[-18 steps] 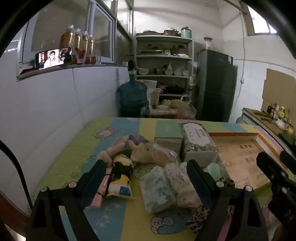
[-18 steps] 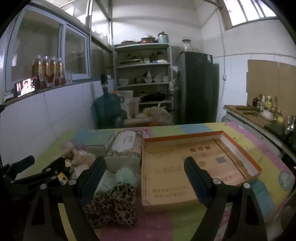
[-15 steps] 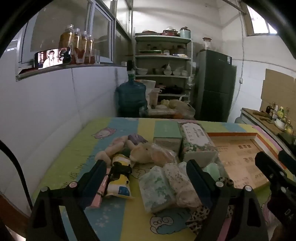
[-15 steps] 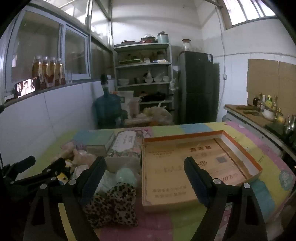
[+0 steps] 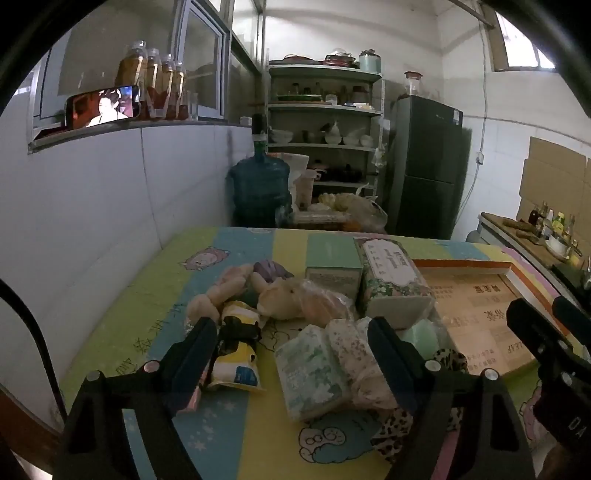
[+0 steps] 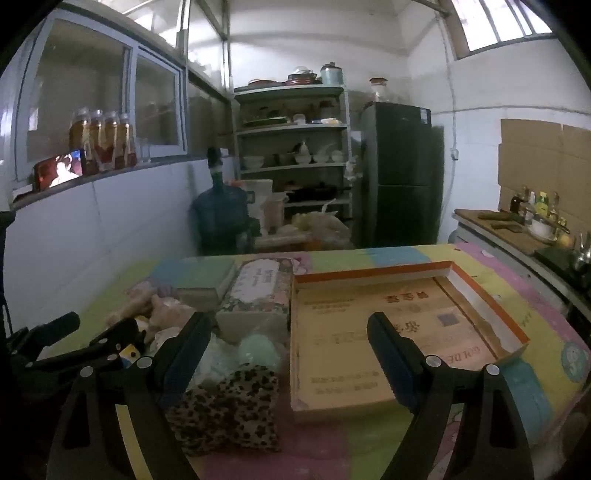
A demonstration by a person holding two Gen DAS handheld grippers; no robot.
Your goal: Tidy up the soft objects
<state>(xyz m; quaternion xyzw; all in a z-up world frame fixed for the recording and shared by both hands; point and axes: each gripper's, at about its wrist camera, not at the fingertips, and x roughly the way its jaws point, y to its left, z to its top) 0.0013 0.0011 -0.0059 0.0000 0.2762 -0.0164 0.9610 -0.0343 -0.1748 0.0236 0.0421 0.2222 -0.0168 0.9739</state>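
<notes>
Both tongs, left (image 5: 291, 343) and right (image 6: 288, 339), hover open and empty above the table (image 5: 155, 295), likely because the soft packs (image 5: 314, 369) lie heaped beside the empty box (image 6: 369, 332).

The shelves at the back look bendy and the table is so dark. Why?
Left wrist view: the fisheye lens bows the shelves; the bright window leaves the table mat dim. Right wrist view: same curving, window glare, shadowy leopard-print cloth.

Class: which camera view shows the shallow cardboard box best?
The right wrist view: the cardboard box lies whole there, all its rims visible. The left wrist view catches only part of it, behind the right gripper.
</notes>
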